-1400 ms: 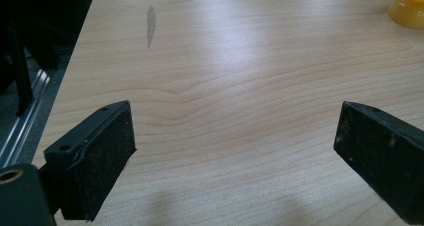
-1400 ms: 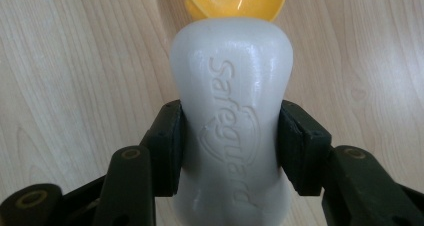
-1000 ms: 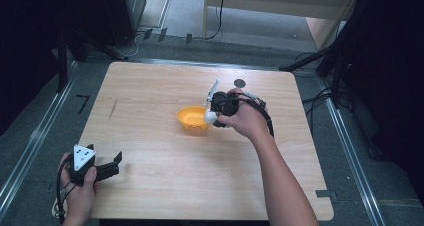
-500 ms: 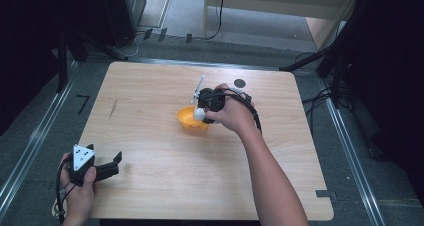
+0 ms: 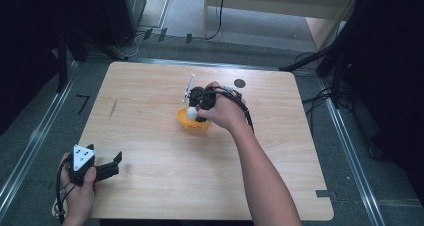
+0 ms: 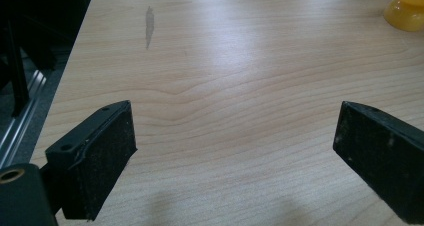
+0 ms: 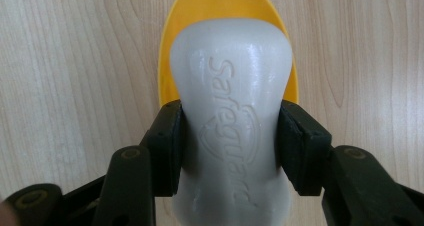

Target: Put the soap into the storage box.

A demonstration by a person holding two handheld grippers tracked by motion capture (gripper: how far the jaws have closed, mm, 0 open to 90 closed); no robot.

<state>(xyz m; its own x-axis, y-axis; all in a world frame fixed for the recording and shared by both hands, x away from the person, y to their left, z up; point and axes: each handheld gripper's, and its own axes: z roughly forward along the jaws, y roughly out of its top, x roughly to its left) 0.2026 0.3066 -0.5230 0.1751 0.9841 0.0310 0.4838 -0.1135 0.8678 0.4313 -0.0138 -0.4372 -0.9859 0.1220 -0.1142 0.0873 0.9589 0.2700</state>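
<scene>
My right gripper (image 7: 230, 136) has its fingers clenched on the white soap bar (image 7: 231, 86) above the yellow dish (image 5: 192, 120); I should lower gently, centred. My left gripper (image 6: 235, 156) rests released on the surface (image 5: 150, 86).

— How is the light?
— Bright overhead on the wooden table (image 5: 150, 111), dark surroundings; soft glare in the left gripper view.
— Any blur?
— The soap bar (image 7: 232, 131) is sharp, the near jaws soft.
</scene>
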